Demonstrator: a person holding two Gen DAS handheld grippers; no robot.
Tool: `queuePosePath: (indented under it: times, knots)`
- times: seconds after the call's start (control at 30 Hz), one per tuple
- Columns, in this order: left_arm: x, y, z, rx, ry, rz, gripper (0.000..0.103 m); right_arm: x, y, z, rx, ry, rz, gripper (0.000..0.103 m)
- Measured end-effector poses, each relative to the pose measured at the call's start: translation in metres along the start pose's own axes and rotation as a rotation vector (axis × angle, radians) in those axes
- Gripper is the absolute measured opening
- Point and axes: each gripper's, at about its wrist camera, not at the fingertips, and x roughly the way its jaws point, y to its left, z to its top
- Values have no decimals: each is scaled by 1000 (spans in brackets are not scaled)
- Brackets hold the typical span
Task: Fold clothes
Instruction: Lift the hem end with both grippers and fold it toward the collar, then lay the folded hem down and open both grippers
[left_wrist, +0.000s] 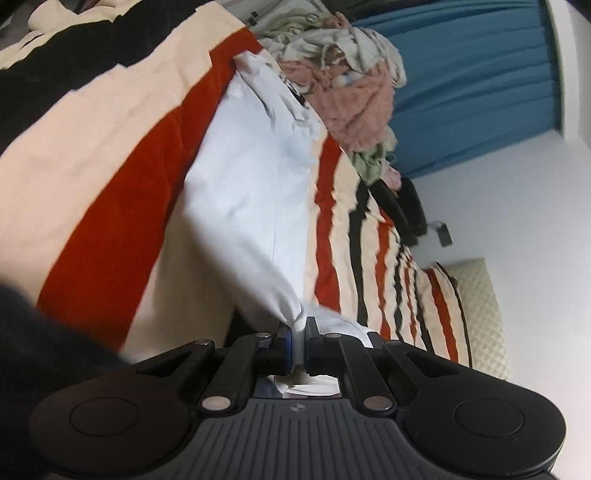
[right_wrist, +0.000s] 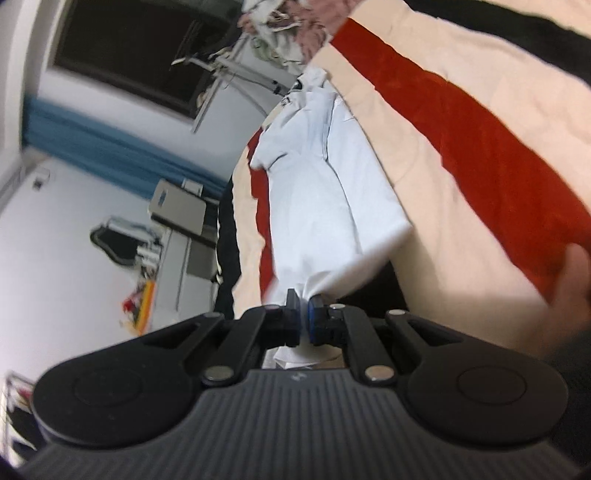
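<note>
A white short-sleeved shirt (left_wrist: 251, 177) lies stretched along the striped bedspread (left_wrist: 110, 155), its collar end far from me. My left gripper (left_wrist: 298, 326) is shut on a bunched corner of its near hem, with the cloth pulled taut up to the pads. In the right wrist view the same white shirt (right_wrist: 325, 192) runs away from me, one sleeve sticking out to the left. My right gripper (right_wrist: 303, 301) is shut on the other near hem corner, the fabric gathered between its blue pads.
A heap of mixed clothes (left_wrist: 340, 74) sits on the bed beyond the shirt's collar. A cream pillow (left_wrist: 480, 314) lies at the bed's right edge below a blue curtain (left_wrist: 472, 81). A desk with a laptop (right_wrist: 181, 210) stands off the bed's left side. A person's hand (right_wrist: 572, 280) shows at right.
</note>
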Motion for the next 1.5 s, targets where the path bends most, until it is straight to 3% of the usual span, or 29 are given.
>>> queuePosePath:
  times: [0.33,0.43,0.63,0.77,0.93,0.97,1.0,1.07,1.1,1.3,1.5]
  knots:
    - [105,-40,167,126,-137,137,6,128,34,119,-7,-45,-47,8]
    - [148,-42,214,167,-185,174,7,168,33,156,-16,-77,-17,8]
    - [228,-26,262,301,-218,279,7,240,22,192,-172,-132,-61,9]
    - [265,-5,267,349,-189,334,7,273,2,191,-250,-109,-147,9]
    - [278,9,264,380,-179,351,9,277,-6,190,-256,-88,-156,13]
    - [275,6,262,393,-180,356,16,275,-4,190,-264,-86,-158,23]
    - [272,1,260,408,-177,364,32,270,1,189,-277,-87,-160,32]
    - [261,-13,253,454,-188,379,48,258,13,186,-311,-94,-165,70]
    - [252,-22,248,480,-194,380,55,250,22,182,-341,-109,-172,73]
    - [190,-78,216,574,-268,354,72,193,80,157,-537,-195,-216,74]
    - [118,-122,164,674,-372,336,77,129,121,114,-698,-272,-214,74]
